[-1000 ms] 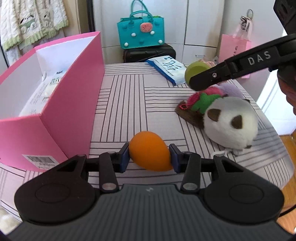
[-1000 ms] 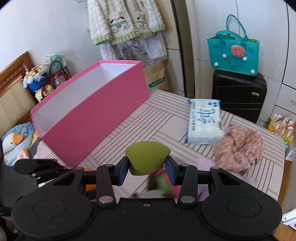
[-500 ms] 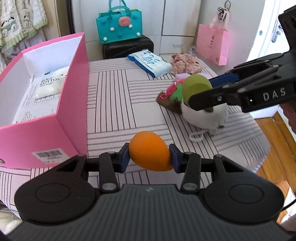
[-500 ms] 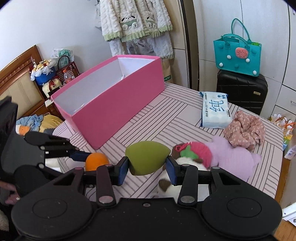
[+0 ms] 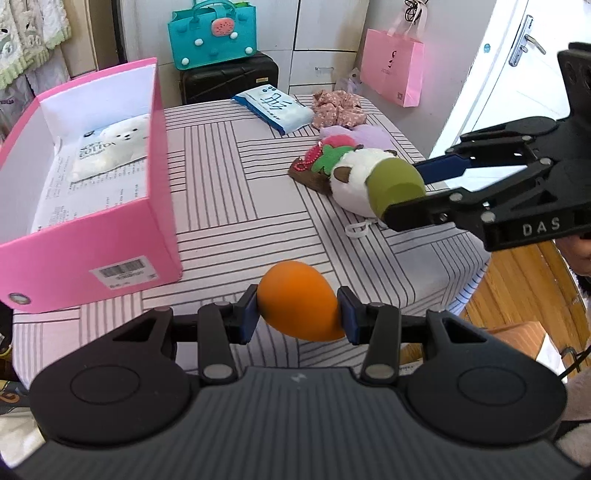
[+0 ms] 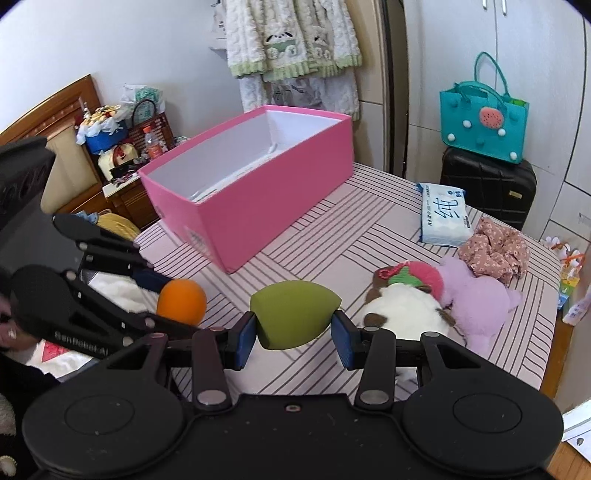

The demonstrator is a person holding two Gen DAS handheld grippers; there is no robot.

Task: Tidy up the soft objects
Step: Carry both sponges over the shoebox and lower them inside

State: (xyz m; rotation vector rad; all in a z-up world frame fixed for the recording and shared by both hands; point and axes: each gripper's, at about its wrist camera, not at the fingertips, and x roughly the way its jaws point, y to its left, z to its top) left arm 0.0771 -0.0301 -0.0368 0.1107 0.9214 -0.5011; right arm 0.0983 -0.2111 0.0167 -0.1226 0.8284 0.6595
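My left gripper (image 5: 297,314) is shut on an orange egg-shaped sponge (image 5: 298,309), held above the near edge of the striped table (image 5: 229,206). My right gripper (image 6: 294,329) is shut on a green egg-shaped sponge (image 6: 291,313). In the left wrist view, that green sponge (image 5: 394,184) hangs over a white plush (image 5: 351,184) on the right. The open pink box (image 5: 85,243) stands at the left with a white wipes pack (image 5: 110,147) inside. In the right wrist view, the orange sponge (image 6: 181,302) and the left gripper (image 6: 162,301) show at the left.
On the table's right side lie a red-and-green plush (image 5: 328,149), a purple plush (image 6: 476,295), a floral fabric piece (image 5: 338,110) and a blue-and-white tissue pack (image 5: 275,105). A teal bag (image 5: 212,33) on a black suitcase (image 5: 229,79) stands behind the table. Wooden floor (image 5: 517,291) lies to the right.
Both grippers have pulled back and up from the table with their sponges, so more of the table and box shows. The right gripper has shifted right in the left wrist view.
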